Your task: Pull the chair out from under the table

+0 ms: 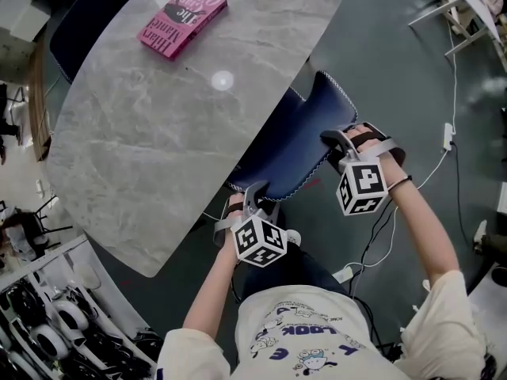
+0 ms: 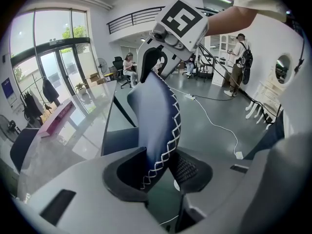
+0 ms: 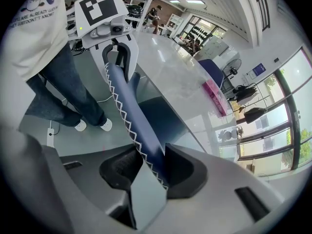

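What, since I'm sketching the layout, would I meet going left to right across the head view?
Far chair → pink book → left gripper → right gripper. The gripped chair spans both grippers, so it is left out.

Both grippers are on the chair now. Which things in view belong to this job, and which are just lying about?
In the job:
- chair, backrest top clamped by left gripper and right gripper
- table, covering part of the seat

Lying about:
- pink book on the table
- second chair at the far side
- white cable on the floor
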Demonstrator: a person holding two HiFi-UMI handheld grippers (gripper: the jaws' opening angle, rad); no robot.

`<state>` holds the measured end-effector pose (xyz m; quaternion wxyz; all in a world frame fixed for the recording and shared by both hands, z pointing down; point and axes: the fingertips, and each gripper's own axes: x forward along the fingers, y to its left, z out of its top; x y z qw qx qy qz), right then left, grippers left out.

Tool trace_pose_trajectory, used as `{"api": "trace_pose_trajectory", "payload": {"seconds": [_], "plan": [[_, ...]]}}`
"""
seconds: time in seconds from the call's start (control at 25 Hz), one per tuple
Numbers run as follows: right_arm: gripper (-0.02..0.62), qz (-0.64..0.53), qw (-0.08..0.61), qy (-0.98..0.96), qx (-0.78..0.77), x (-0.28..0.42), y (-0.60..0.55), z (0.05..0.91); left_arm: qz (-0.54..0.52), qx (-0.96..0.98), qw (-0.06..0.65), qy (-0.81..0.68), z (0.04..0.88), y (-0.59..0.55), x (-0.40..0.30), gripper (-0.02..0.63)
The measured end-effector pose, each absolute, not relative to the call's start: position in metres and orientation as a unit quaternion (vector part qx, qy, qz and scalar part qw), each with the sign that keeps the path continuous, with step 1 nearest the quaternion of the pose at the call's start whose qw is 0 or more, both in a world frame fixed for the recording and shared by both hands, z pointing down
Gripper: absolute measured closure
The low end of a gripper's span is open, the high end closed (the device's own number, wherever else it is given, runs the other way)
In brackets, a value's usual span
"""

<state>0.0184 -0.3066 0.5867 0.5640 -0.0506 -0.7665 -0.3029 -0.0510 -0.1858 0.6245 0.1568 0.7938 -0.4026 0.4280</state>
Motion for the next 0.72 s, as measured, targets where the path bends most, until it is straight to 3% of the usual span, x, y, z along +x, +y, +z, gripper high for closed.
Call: {"api": "trace_pose_trajectory", "payload": {"seconds": [0.72], "plan": [[0.454, -0.293, 0.563, -0.771, -0.053, 0.076, -0.231, 0.586, 0.444, 0.795, 0.147, -0.386, 0.624, -0.115, -0.001, 0.453]]}}
